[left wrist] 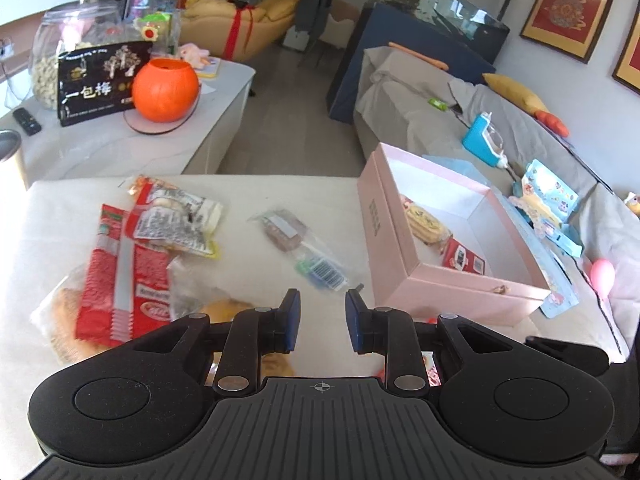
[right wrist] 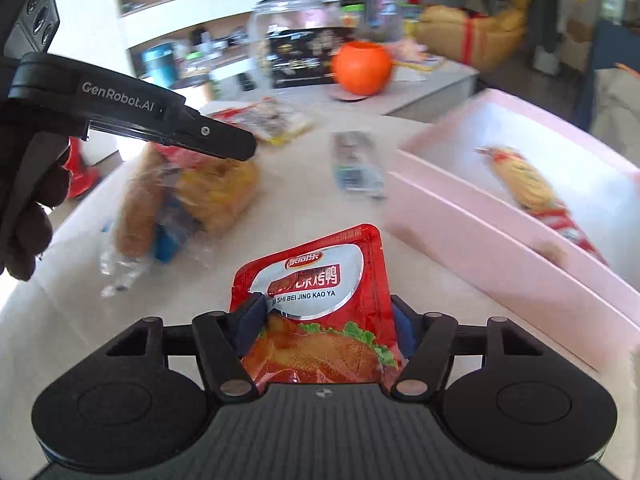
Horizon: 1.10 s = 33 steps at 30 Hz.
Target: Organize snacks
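Note:
My right gripper (right wrist: 328, 320) is shut on a red roast-duck packet (right wrist: 320, 264), its pads pressing both side edges above the cream table. Just right of it stands the open pink box (right wrist: 480, 220) with a yellow biscuit packet (right wrist: 524, 184) inside. My left gripper (left wrist: 323, 320) hovers over the table's near part, jaws a narrow gap apart with nothing between them. The pink box (left wrist: 400, 280) lies to its right, holding a biscuit packet (left wrist: 426, 220) and a small red packet (left wrist: 464, 258). Loose snacks lie left: a red packet (left wrist: 120, 280), printed packets (left wrist: 176, 216), a clear-wrapped bar (left wrist: 296, 244).
A bread bag (right wrist: 216, 192) sits under the left gripper (right wrist: 224, 144), held by a gloved hand (right wrist: 28, 216). A second table behind carries an orange pumpkin pot (left wrist: 165, 90), a black box (left wrist: 100, 80), a glass jar (left wrist: 60, 40) and a remote (left wrist: 26, 120). A covered sofa (left wrist: 520, 128) with toys runs along the right.

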Available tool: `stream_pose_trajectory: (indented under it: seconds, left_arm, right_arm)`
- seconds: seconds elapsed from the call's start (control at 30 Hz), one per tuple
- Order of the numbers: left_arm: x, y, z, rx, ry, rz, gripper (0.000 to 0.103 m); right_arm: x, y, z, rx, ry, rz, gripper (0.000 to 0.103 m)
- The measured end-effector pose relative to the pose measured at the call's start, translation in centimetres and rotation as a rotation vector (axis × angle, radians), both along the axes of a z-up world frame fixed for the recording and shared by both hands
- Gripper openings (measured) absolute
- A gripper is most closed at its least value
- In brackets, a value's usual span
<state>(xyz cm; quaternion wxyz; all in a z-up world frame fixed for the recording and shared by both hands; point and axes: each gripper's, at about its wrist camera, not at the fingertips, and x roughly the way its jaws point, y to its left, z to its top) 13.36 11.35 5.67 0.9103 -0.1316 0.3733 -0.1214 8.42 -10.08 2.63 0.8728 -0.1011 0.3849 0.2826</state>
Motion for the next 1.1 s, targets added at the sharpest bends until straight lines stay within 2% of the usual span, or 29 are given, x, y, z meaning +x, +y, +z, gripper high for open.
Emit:
stream_pose_trajectory:
  seconds: [0.13,0.27,0.37,0.4,0.47,0.53,0.63,0.7,0.8,0.93,0.97,1.1]
  left_arm:
    - [4.4,-1.1,-0.5,-0.001,0.047,0.096,0.028]
    - [8.8,-2.1,-1.8,0.012,0.076,0.192,0.028]
    - [11.3,-3.7,-3.1,0.112,0.109,0.212,0.028]
    - [11.5,-4.3,-3.0,0.153,0.072,0.208,0.032]
    - [12.0,-5.3,-3.0,0.251,0.067,0.184,0.031]
    - [11.7,-6.3,-3.1,0.361,0.057,0.138,0.034]
    - [10.6,-6.6,-3.2,0.434,0.070,0.113,0.045]
    - [10.2,-6.2,-3.6,0.432,0.126,0.111,0.049]
    - [9.6,-5.0,-3.7,0.367,0.117,0.115,0.049]
    - [8.8,-5.0,-3.7,0.359,0.099,0.072,0.047]
    - [8.3,-5.1,-3.7,0.350,0.097,0.060,0.044]
    - [4.6,-6.1,-3.7,0.337,0.074,0.003,0.042]
  right_arm:
    - [-0.4,-3.6,-0.4,0.008,-0.045,-0.125,0.066]
    - [-0.5,-6.5,-1.8,0.098,-0.065,-0.224,0.083]
    - [-0.4,-7.3,-2.1,0.137,-0.062,-0.240,0.083]
    - [-0.4,-7.3,-2.1,0.137,-0.064,-0.239,0.083]
    - [-0.5,-7.5,-2.1,0.138,-0.065,-0.239,0.084]
    - [-0.5,-7.6,-2.2,0.148,-0.062,-0.239,0.084]
    - [-0.5,-7.9,-2.2,0.167,-0.056,-0.241,0.084]
    - [-0.3,-7.9,-2.2,0.175,-0.054,-0.243,0.084]
    - [-0.4,-7.9,-2.1,0.176,-0.054,-0.243,0.084]
    - [-0.3,-7.8,-2.1,0.177,-0.053,-0.243,0.084]
    - [-0.3,-7.8,-2.1,0.177,-0.053,-0.243,0.084]
    - [-0.3,-7.8,-2.1,0.176,-0.054,-0.246,0.084]
